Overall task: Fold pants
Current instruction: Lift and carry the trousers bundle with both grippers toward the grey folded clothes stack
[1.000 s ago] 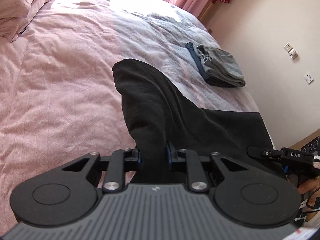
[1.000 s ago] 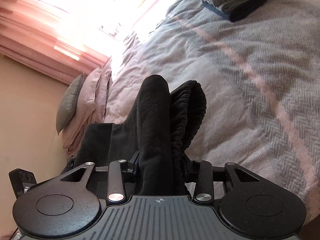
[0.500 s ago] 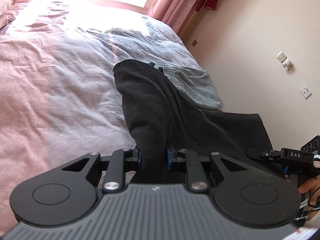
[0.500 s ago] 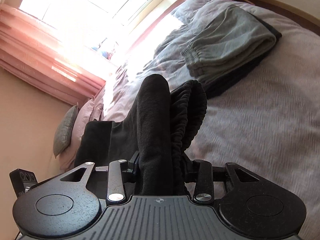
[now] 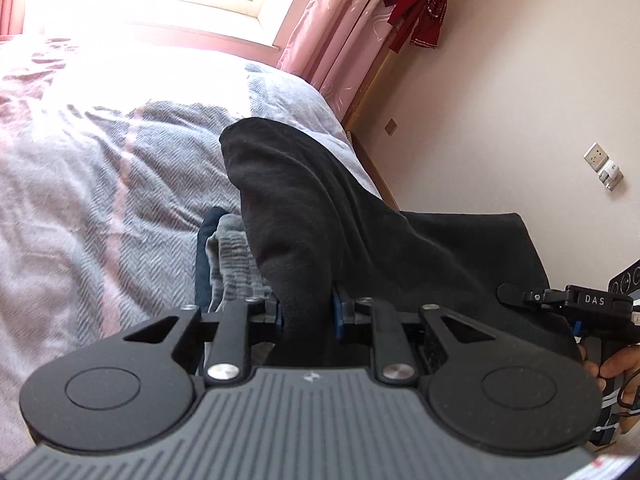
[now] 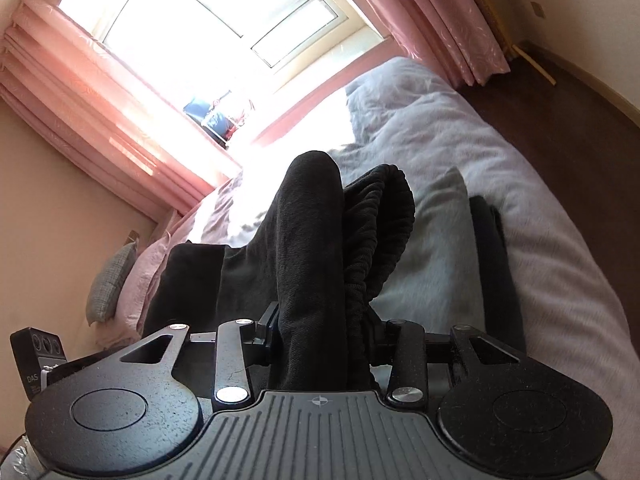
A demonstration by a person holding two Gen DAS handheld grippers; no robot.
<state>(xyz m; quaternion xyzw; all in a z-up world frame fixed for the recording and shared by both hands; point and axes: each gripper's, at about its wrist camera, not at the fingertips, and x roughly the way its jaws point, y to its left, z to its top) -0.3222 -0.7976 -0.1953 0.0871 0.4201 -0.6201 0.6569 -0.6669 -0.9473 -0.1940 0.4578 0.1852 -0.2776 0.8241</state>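
**Black pants clamped in both grippers above the bed**

The left gripper (image 5: 307,314) has its jaws drawn narrow on a thick fold of the black pants (image 5: 304,208); the blue pads (image 5: 338,316) press the cloth from both sides. From the jaws the fabric rises toward 12 o'clock in a rounded hump, then drapes away toward 3 o'clock as a broad dark sheet reaching the other handheld unit, where a hand (image 5: 612,368) shows at the frame edge.

The right gripper (image 6: 320,340) stands at a middling width, closed on a bulkier bundle of the same pants (image 6: 308,248): a smooth fold on the left and the gathered elastic waistband (image 6: 380,232) on the right, both standing up toward 12 o'clock from the jaws. More black cloth trails off toward 9 o'clock.

Beneath the held garment, at 10 o'clock from the left jaws, lies a folded grey garment (image 5: 230,256) on a dark blue one, resting on the bed (image 5: 100,184) with its grey-and-pink herringbone cover. Pink curtains (image 6: 100,92) flank the bright window (image 6: 208,12) beyond.
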